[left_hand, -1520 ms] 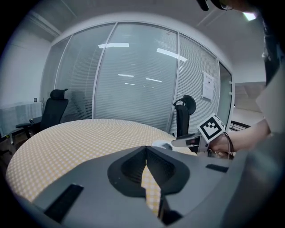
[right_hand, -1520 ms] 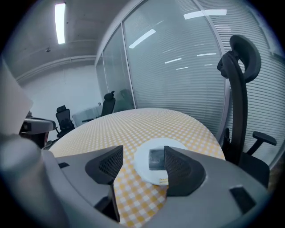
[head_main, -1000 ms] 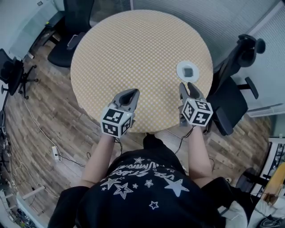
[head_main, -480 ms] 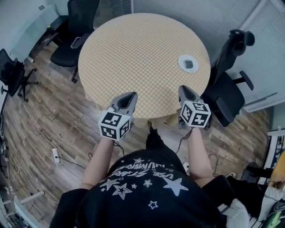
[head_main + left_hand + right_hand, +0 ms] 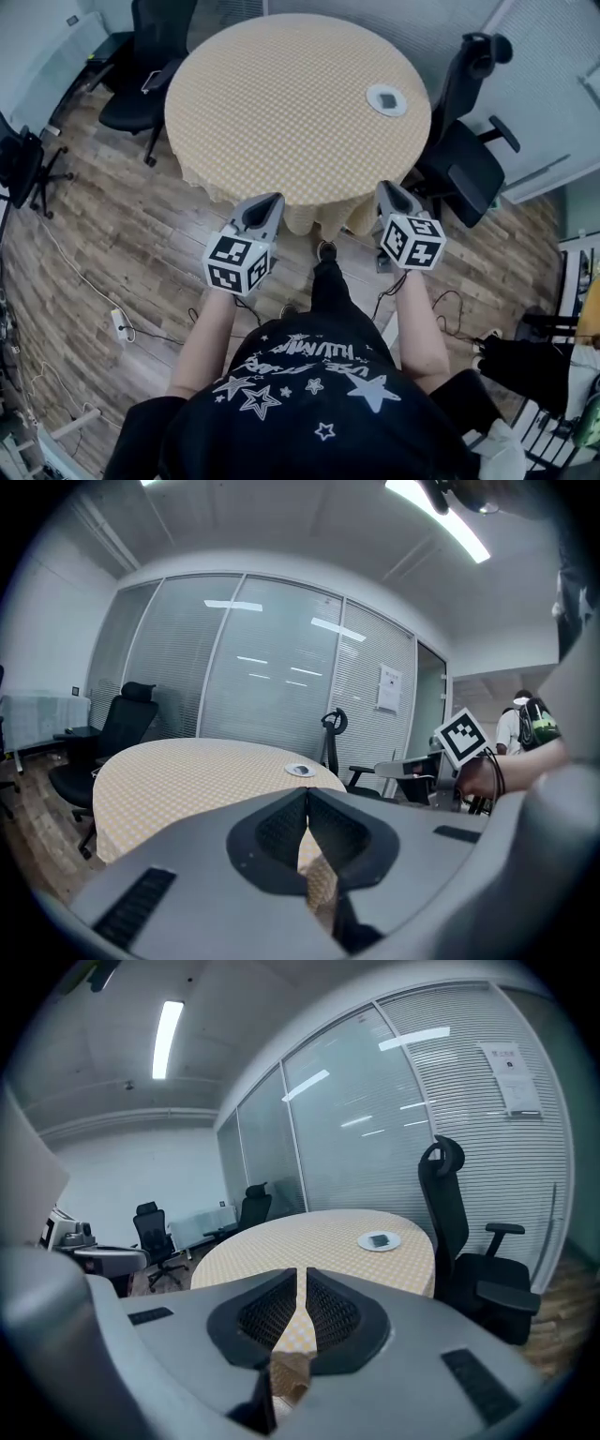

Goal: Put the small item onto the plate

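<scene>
Plate (image 5: 372,97): small, white, sits on a round worktop (image 5: 281,103) covered with a yellow checked cloth. It is close to the cloth's right-hand rim in the head view.

Small item (image 5: 387,98): dark, squarish, lies flat on the middle of the plate.

Left gripper (image 5: 272,199): well apart from the plate, past the near edge of the cloth, over the wooden floor (image 5: 112,244). Jaws are together, with nothing between them.

Right gripper (image 5: 386,187): also well apart from the plate, but nearer to it than the left one, almost straight on the person's side of it. Jaws are drawn together to a thin slit, with nothing held.

Black office chair (image 5: 464,159): just right of the plate, off the cloth.

Second black chair (image 5: 141,84): far left of the plate, across the whole width of the cloth.
</scene>
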